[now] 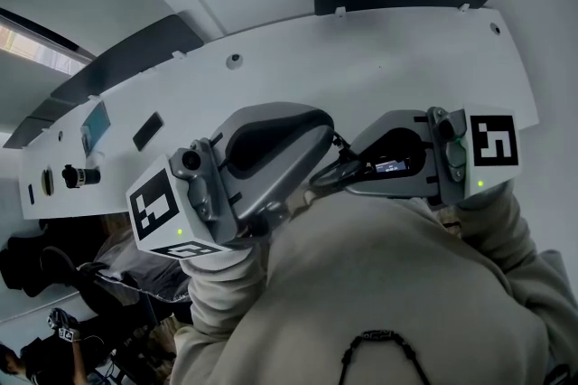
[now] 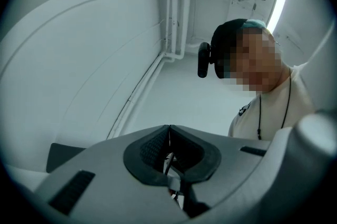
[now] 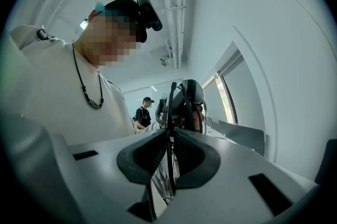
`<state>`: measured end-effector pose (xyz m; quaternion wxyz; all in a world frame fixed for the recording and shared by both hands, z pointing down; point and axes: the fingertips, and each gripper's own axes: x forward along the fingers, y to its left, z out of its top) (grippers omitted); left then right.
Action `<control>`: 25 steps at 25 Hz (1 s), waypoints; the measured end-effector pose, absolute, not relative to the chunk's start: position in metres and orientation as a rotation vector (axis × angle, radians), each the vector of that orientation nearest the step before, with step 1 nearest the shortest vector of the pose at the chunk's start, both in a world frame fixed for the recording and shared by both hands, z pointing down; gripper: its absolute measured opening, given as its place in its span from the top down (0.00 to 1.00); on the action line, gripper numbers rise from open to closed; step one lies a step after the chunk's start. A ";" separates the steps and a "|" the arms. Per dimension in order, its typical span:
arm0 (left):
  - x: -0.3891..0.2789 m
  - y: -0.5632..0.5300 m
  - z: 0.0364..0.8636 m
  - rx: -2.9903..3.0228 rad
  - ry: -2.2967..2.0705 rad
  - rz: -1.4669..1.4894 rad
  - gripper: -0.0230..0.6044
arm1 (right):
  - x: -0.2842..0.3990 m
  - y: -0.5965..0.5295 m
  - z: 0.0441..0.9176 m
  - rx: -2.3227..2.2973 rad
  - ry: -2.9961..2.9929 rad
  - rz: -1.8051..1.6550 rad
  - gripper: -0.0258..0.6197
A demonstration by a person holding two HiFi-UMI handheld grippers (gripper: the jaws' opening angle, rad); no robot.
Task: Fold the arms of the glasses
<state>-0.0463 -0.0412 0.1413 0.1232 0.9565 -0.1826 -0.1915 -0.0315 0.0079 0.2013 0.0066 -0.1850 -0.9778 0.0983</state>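
Clamping glasses (image 3: pixel 172 97) edge-on in my right gripper (image 3: pixel 170 132), jaws barely parted; long axis running straight beyond tips toward my left gripper (image 2: pixel 169 129), jaws fully together, grip unconfirmed

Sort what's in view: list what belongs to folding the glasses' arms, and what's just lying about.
Belongs to the job:
- glasses, a thin black part pinched in the right gripper
- left gripper, jaws shut

Lying about, on the white table:
- blue-green flat item
- small black slab
- black cylinder
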 end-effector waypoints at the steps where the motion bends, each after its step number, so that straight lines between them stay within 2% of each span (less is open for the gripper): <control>1: -0.047 -0.040 0.141 2.781 -0.517 -0.570 0.96 | -0.032 0.008 0.201 -0.577 -3.060 0.311 0.87; 10: -0.044 -0.028 0.134 2.593 -0.148 -0.827 0.95 | -0.030 0.014 0.197 -0.598 -3.078 0.262 0.87; 16: -0.057 -0.042 0.142 2.650 -0.331 -0.844 0.95 | -0.029 0.013 0.197 -0.593 -3.072 0.231 0.87; 17: -0.066 -0.047 0.147 2.647 -0.409 -0.868 0.90 | -0.030 0.012 0.198 -0.585 -3.067 0.218 0.87; 18: -0.074 -0.054 0.153 2.632 -0.487 -0.894 0.81 | -0.031 0.011 0.199 -0.572 -3.061 0.208 0.87; 20: -0.087 -0.064 0.165 2.622 -0.635 -0.892 0.75 | -0.030 0.006 0.203 -0.539 -3.043 0.191 0.87; 23: -0.100 -0.066 0.181 2.642 -0.771 -0.852 0.73 | -0.027 -0.006 0.211 -0.480 -3.020 0.182 0.87; 25: -0.123 -0.063 0.185 2.568 -0.808 -0.968 0.73 | -0.022 -0.013 0.213 -0.462 -3.028 0.207 0.87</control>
